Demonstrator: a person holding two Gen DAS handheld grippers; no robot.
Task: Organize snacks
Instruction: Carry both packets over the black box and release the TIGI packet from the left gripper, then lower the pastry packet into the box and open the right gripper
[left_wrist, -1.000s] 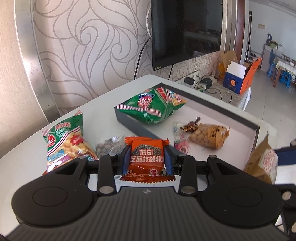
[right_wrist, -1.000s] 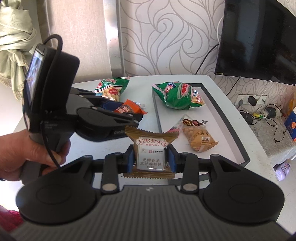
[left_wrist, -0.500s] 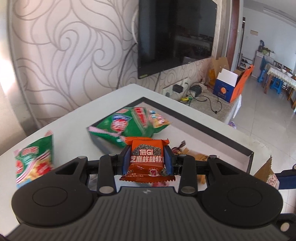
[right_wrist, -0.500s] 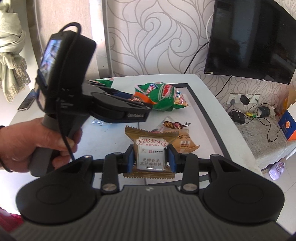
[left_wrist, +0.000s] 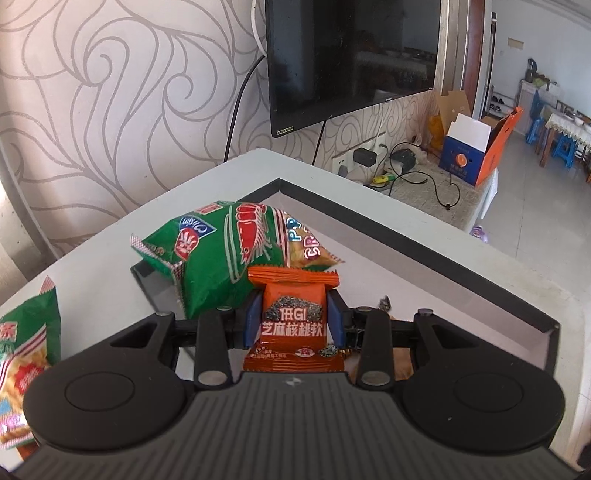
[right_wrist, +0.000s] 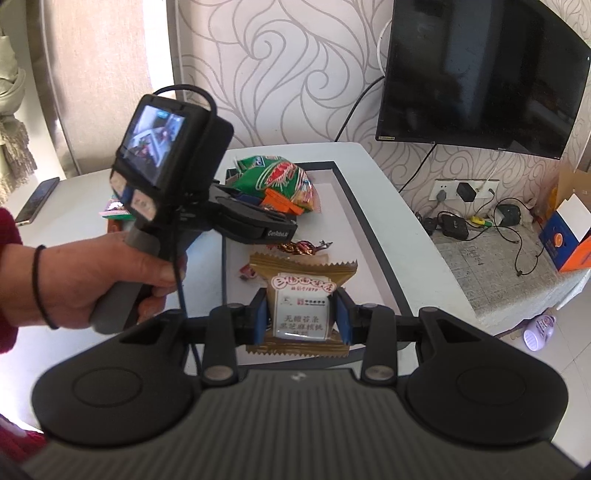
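My left gripper (left_wrist: 293, 319) is shut on an orange snack packet (left_wrist: 293, 325) and holds it above the dark-rimmed white tray (left_wrist: 424, 254). A green shrimp-cracker bag (left_wrist: 229, 251) lies at the tray's far left corner, just ahead of the packet. My right gripper (right_wrist: 301, 319) is shut on a gold-and-white snack packet (right_wrist: 301, 306), held above the tray's near part (right_wrist: 369, 236). The left gripper (right_wrist: 273, 206) shows in the right wrist view over the green bag (right_wrist: 277, 177). A wrapped candy (right_wrist: 303, 247) lies in the tray.
A second green snack bag (left_wrist: 26, 354) lies on the white table left of the tray. A phone (right_wrist: 37, 199) lies on a side surface at far left. A wall TV (left_wrist: 351, 55) hangs behind the table. Cables and an orange box (left_wrist: 476, 155) sit on the floor at right.
My left gripper has moved forward and right over the tray with the orange packet, closer to the green bag. My right gripper has kept its packet and shifted over the tray.
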